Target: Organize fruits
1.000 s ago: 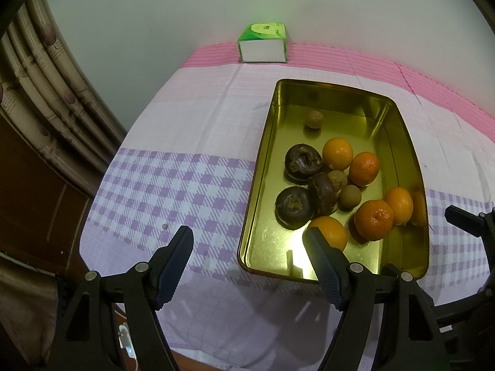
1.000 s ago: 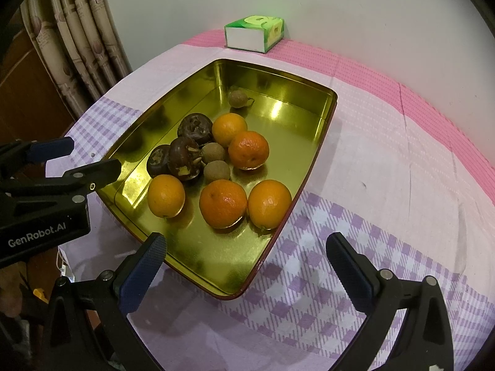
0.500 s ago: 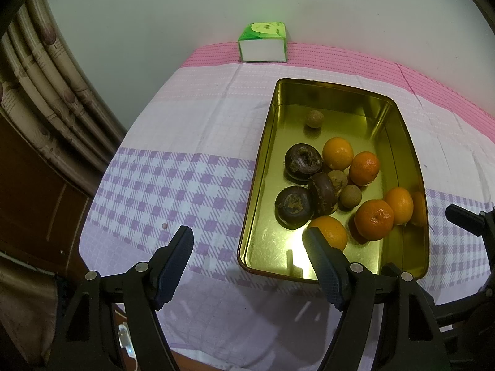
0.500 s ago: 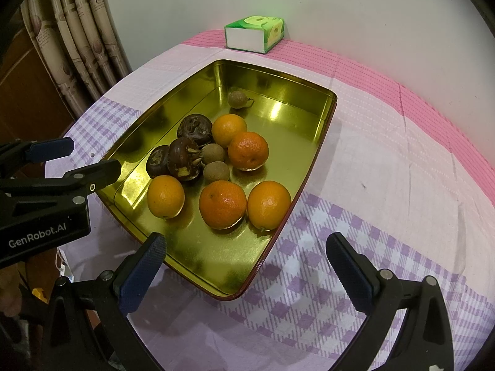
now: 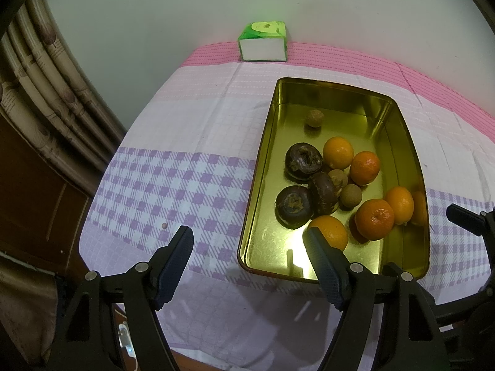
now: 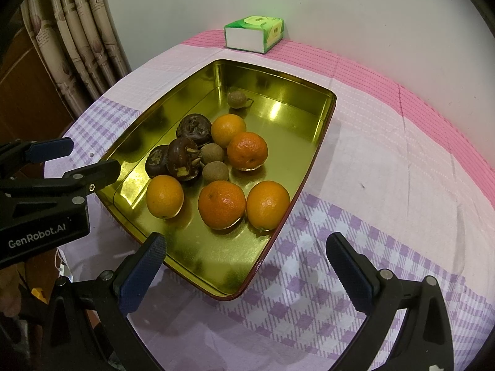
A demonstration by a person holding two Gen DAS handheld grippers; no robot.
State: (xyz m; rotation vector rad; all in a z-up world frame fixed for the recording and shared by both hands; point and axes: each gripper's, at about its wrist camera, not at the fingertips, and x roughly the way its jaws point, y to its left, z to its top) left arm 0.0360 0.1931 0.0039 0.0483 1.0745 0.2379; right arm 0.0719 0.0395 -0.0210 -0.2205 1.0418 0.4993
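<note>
A gold metal tray [image 5: 266,142] [image 6: 321,142] sits on the checked tablecloth. It holds several oranges [image 5: 374,219] [image 6: 221,204], three dark mangosteens [image 5: 303,161] [image 6: 183,158] and small brown longans [image 5: 315,118] [image 6: 236,99]. My left gripper [image 5: 249,249] is open and empty, low over the tray's near left corner. My right gripper [image 6: 246,255] is open and empty, over the tray's near right corner. The left gripper also shows at the left of the right wrist view [image 6: 77,160].
A green and white tissue box [image 5: 263,44] [image 6: 254,33] stands at the back against the wall. Curtains [image 5: 40,92] hang at the left. The cloth's front edge [image 5: 216,349] drops off just below the grippers.
</note>
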